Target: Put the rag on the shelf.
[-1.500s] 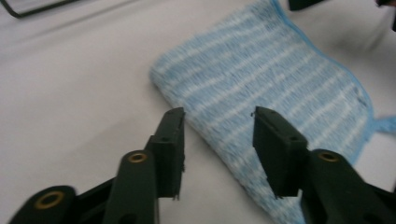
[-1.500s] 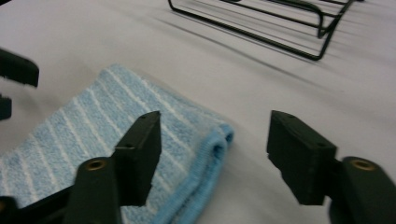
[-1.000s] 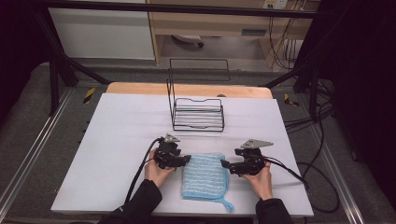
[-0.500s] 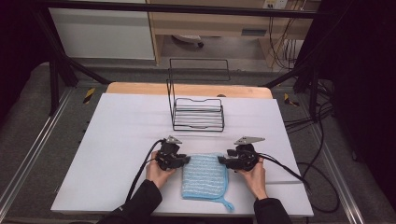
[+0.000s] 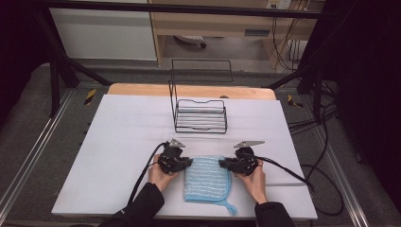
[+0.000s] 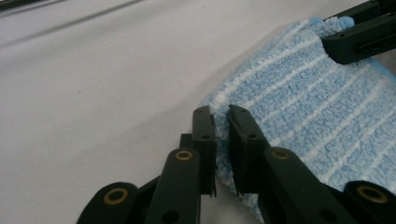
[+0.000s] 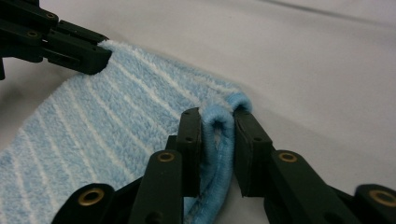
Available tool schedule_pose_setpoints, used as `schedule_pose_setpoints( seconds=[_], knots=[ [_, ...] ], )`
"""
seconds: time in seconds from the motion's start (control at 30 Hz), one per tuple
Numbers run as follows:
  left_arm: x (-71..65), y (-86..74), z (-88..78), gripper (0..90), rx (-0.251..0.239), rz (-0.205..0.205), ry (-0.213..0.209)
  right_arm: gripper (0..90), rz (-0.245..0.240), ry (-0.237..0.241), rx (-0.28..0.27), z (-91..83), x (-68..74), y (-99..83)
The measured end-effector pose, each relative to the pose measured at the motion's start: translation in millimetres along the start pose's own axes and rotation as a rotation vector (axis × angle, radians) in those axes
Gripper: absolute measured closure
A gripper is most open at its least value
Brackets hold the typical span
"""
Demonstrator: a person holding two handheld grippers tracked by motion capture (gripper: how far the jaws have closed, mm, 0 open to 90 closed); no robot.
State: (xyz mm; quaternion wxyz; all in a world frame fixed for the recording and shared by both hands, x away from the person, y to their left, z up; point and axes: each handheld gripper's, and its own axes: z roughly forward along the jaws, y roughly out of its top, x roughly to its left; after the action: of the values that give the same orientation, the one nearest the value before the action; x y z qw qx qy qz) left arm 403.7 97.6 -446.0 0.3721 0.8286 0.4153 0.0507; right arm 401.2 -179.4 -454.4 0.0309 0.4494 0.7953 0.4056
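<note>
Blue striped cloth (image 5: 206,178) on white table (image 5: 118,142), left gripper (image 6: 221,122) and right gripper (image 7: 218,122) just closed, each pinching a far corner.

Soft even light, dark blurry surroundings

The light-blue, white-striped cloth (image 5: 207,178) lies flat on the table's near edge, far corners pinched.
</note>
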Motion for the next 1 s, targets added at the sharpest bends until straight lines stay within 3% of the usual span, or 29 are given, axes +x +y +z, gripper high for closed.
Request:
schedule_pose_setpoints(
  seconds=[0.27, 0.57, 1.0],
  knots=[
    [1.2, -0.8, -4.1, 82.5, -0.024, 0.001, -0.007, 80.2, 0.024, 0.006, -0.015, -3.4, 0.3, 2.4],
    [-0.6, 3.6, -22.5, 82.8, -0.093, -0.007, -0.036, 80.1, 0.025, 0.041, -0.119, -24.0, 6.3, 6.5],
    [-13.0, 16.0, -56.3, 82.9, -0.225, 0.024, -0.057, 81.4, -0.008, 0.032, -0.247, -50.6, 20.9, 12.7]
  ],
)
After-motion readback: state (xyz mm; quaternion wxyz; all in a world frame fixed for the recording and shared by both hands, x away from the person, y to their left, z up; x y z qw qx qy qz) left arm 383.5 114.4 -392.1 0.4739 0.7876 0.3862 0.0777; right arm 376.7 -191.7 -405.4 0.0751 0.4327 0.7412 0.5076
